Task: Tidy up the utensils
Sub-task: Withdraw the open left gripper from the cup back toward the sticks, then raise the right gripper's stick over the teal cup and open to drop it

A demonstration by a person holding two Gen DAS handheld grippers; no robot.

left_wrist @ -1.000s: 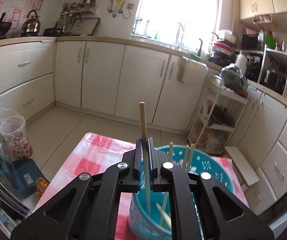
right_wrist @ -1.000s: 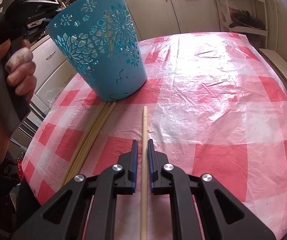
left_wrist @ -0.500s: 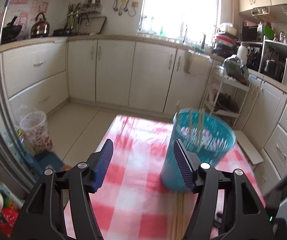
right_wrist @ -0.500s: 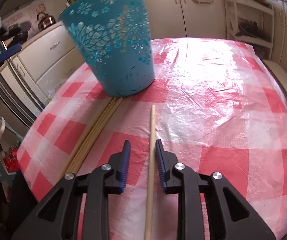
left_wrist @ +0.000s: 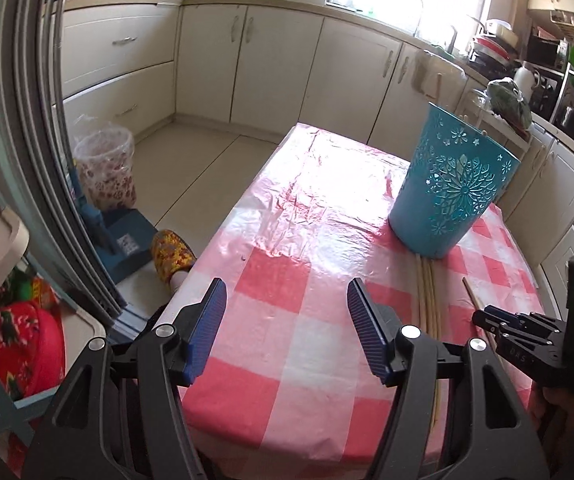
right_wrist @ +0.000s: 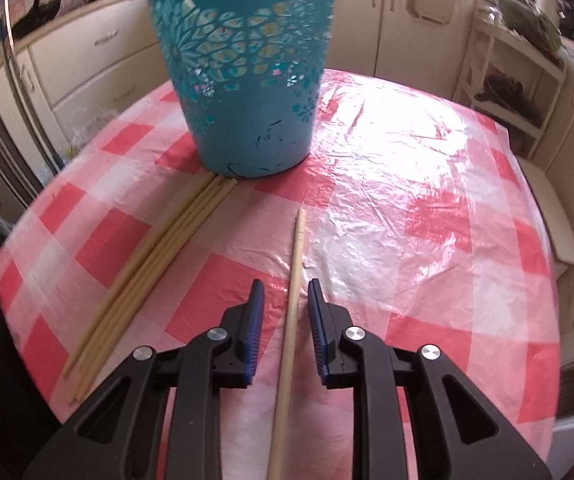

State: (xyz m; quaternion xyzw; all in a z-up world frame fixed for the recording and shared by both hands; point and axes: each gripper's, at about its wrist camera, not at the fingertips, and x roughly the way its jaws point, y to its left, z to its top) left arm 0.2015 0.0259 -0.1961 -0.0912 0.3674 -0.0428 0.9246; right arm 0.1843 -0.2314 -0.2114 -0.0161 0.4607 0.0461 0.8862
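From the left wrist, the left gripper [left_wrist: 283, 320] hangs released over the near part of the checked tablecloth [left_wrist: 287, 344], nothing between its blue pads; the blue basket [left_wrist: 451, 196] stands ahead and to the right, chopstick tips showing above its rim, and a bundle of chopsticks [left_wrist: 427, 292] lies on the cloth running from the basket's foot back toward the camera. The right gripper [left_wrist: 491, 320] shows at the far right edge, beside a lone chopstick. A second ago this claw was clenched on a chopstick upright over the basket — now it is empty and drawn back, the basket well off. From the right wrist, the single chopstick [right_wrist: 293, 284] lies on the cloth straight along the claw's own line, its long axis pointing toward the basket [right_wrist: 243, 68], passing between the pads of the right gripper [right_wrist: 285, 320]; the jaws are closing, yet a gap remains on each side, so it is not gripped. This hand is plainly the nearer. The bundle [right_wrist: 159, 256] lies just to the left. A second ago the jaws stood tighter about the stick — they have since widened.
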